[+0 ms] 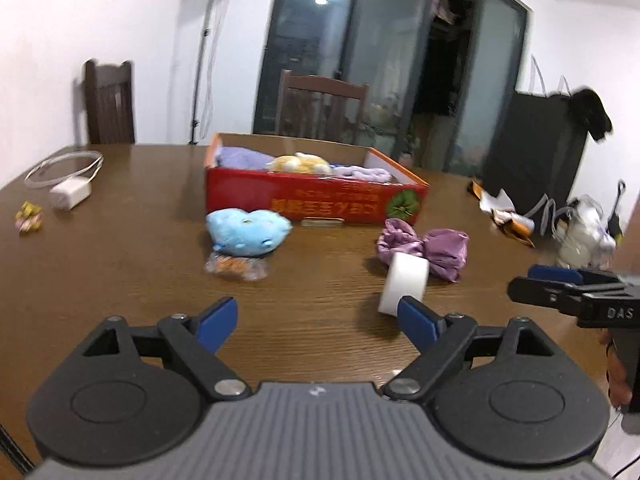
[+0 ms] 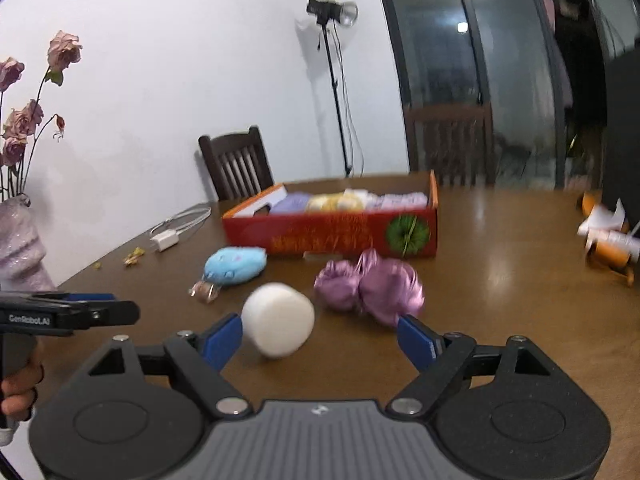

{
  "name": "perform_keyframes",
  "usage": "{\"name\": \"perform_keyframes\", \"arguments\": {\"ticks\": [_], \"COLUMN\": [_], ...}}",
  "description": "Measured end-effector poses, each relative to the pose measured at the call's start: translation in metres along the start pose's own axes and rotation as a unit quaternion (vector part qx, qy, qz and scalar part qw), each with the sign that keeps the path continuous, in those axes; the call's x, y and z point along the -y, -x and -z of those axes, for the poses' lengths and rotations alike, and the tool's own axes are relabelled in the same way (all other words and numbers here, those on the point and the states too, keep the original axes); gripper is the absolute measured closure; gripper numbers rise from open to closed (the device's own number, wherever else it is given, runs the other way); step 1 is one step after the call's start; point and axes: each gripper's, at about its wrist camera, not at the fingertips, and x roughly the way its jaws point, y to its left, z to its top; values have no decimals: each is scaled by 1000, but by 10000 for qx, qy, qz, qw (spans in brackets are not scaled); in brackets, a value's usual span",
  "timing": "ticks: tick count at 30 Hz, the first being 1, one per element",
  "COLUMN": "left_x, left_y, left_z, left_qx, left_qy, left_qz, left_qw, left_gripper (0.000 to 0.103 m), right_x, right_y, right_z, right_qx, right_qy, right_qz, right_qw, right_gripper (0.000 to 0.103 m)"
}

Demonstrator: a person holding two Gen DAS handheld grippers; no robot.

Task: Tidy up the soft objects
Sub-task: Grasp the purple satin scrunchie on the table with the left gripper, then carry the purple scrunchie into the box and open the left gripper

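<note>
A red cardboard box [image 1: 320,200] [image 2: 332,234] stands mid-table with purple cloths and a yellow plush [image 1: 300,163] inside. In front of it lie a blue plush [image 1: 248,232] [image 2: 236,265], a purple bow-shaped cloth [image 1: 426,248] [image 2: 372,288] and a white foam cylinder [image 1: 404,282] [image 2: 278,320]. My left gripper [image 1: 316,322] is open and empty, with the cylinder just past its right finger. My right gripper [image 2: 320,342] is open and empty, with the cylinder by its left finger. Each gripper shows at the edge of the other's view, the right one [image 1: 560,284] and the left one [image 2: 80,312].
A white charger with cable [image 1: 70,192] [image 2: 168,240] and dried petals [image 1: 28,216] lie at the table's left. A clear wrapper [image 1: 236,266] sits under the blue plush. Paper clutter [image 1: 508,212] [image 2: 608,240] is at the right. Wooden chairs [image 1: 320,104] stand behind. A vase of dried roses [image 2: 20,240] stands at the left.
</note>
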Motion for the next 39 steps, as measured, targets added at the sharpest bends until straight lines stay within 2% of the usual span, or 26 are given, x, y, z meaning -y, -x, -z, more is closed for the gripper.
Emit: {"name": "perform_keyframes", "arguments": {"ticks": [2,5,7,8,9,11,16,18,21,22,23,24,26,30,35,39], "left_x": [8,15,20,22,24,22,20,21,21,20,20,19,16,18,21,20], "left_y": [-7,-25,-45,-56,-69,-98,-159,-182,-207,-212,-216,-219,-222,-221,-202,-170], "left_z": [-7,-17,-28,-35,-42,-57,-70,-69,-64,-62,-61,-60,-61,-60,-72,-83], "left_qx": [82,225,114,53,-35,-260,-728,-1039,-1421,-1483,-1509,-1504,-1486,-1346,-1047,-727], "left_qy": [-43,155,179,156,142,261,436,485,550,568,589,624,769,714,596,654], "left_qz": [77,344,379,390,429,643,1155,1290,1530,1583,1647,1749,1914,1955,1958,1919], "left_qw": [9999,9990,9991,9991,9990,9972,9897,9850,9764,9745,9730,9710,9672,9688,9732,9765], "left_gripper": [14,14,19,27,35,40,41,42,55,59,67,74,78,82,85,85], "right_x": [1,15,28,33,39,50,70,75,85,87,88,89,91,92,85,69], "right_y": [-2,-9,-22,-28,-35,-47,-82,-95,-112,-116,-119,-120,-123,-126,-122,-103], "right_z": [0,-5,-8,-10,-13,-18,-30,-30,-25,-24,-22,-21,-20,-19,-26,-42], "right_qx": [80,204,123,86,75,98,26,-127,-371,-403,-432,-430,-445,-461,-344,-79], "right_qy": [34,-335,-699,-808,-906,-1091,-1448,-1485,-1642,-1658,-1677,-1672,-1691,-1668,-1578,-1348], "right_qz": [150,142,127,137,158,229,217,309,335,328,334,327,308,242,213,175], "right_qw": [9998,9991,9974,9966,9957,9937,9892,9884,9852,9848,9843,9844,9841,9846,9866,9907], "right_gripper": [19,20,25,29,32,34,44,55,67,67,67,68,70,82,90,90]}}
